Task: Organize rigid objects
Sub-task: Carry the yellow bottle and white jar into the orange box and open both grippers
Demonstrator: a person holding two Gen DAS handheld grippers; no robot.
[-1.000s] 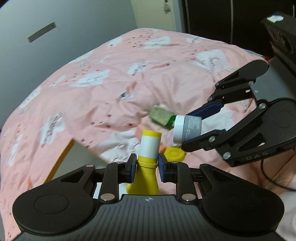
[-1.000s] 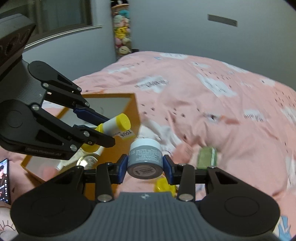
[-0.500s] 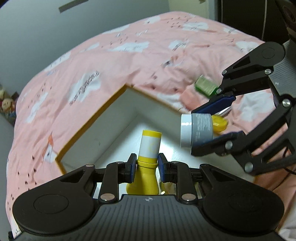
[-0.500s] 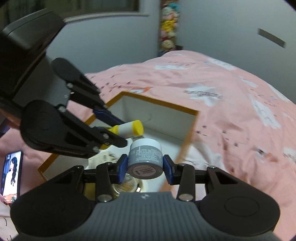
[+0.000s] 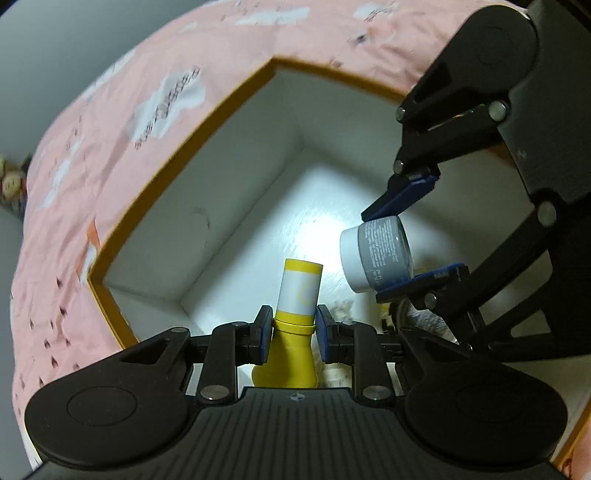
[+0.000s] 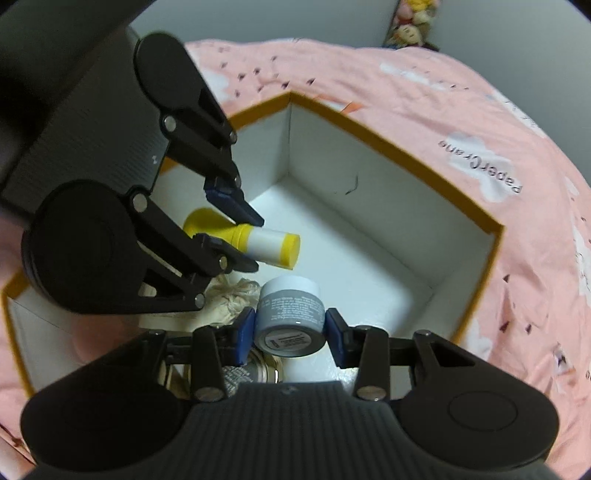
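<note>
A bed under a pink cloud-print duvet (image 6: 461, 122) fills the room, grey walls (image 5: 74, 44) behind, stuffed toys (image 6: 413, 18) in a corner

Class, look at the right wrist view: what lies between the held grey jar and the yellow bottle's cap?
In the right wrist view, only bare white box floor shows between the grey jar and the yellow bottle.

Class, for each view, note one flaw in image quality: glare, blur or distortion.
Left wrist view: bright glare on the box floor beyond the yellow bottle; the quilt is blurred. Right wrist view: fisheye bends the box rim; the grey jar stays sharp.
</note>
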